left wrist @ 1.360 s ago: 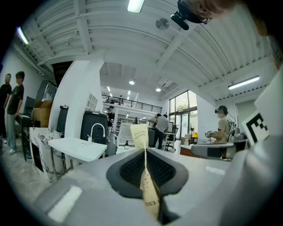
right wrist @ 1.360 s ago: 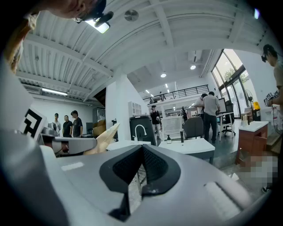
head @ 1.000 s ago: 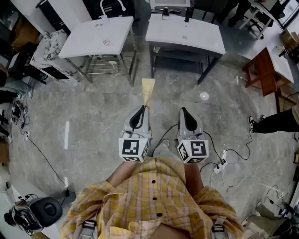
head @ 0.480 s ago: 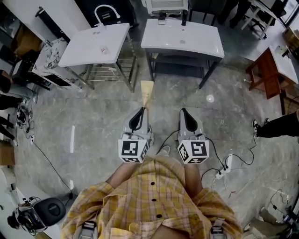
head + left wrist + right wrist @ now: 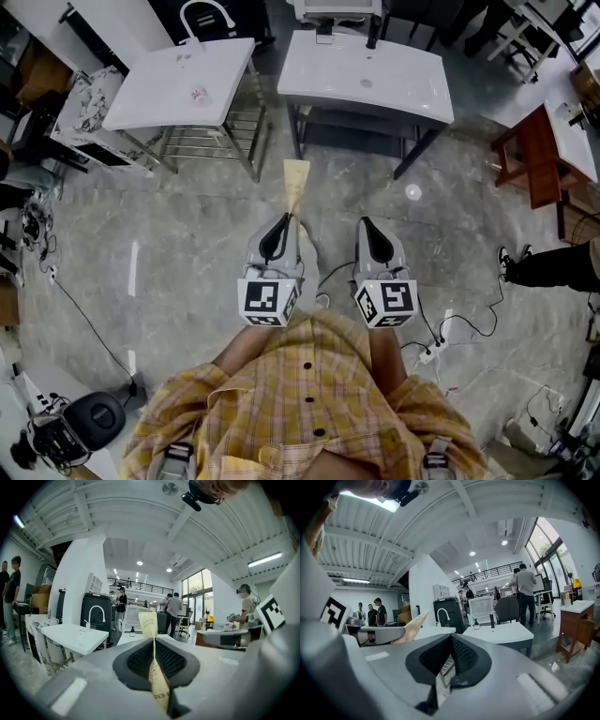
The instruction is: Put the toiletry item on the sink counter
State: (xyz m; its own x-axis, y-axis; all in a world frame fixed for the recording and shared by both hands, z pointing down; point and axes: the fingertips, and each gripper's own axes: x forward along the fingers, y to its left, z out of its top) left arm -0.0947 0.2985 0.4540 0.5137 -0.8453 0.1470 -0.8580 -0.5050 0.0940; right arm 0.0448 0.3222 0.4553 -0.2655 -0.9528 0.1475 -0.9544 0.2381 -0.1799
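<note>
Head view: a person in a yellow plaid shirt (image 5: pixel 309 394) stood on a grey stone floor (image 5: pixel 187 244), with both grippers held out side by side. The left gripper (image 5: pixel 286 220) had its jaws clamped on the toiletry item (image 5: pixel 296 183), a flat cream packet that stuck out forward past the jaw tips, over the floor. The right gripper (image 5: pixel 364 225) was just beside it, jaws together. Two white counters stood ahead, the left sink counter (image 5: pixel 169 89) and the right sink counter (image 5: pixel 375 80). The packet was well apart from both.

Left gripper view: the jaws were pressed narrow onto the packet, which stood on edge between the pads and rose above the tips. A curved tap (image 5: pixel 96 613) stood at the back of the left counter. Several people (image 5: pixel 174 609) stood far behind.

Right gripper view: the jaws were drawn in to a thin slit with nothing between them. The left gripper and its packet showed at the left.
</note>
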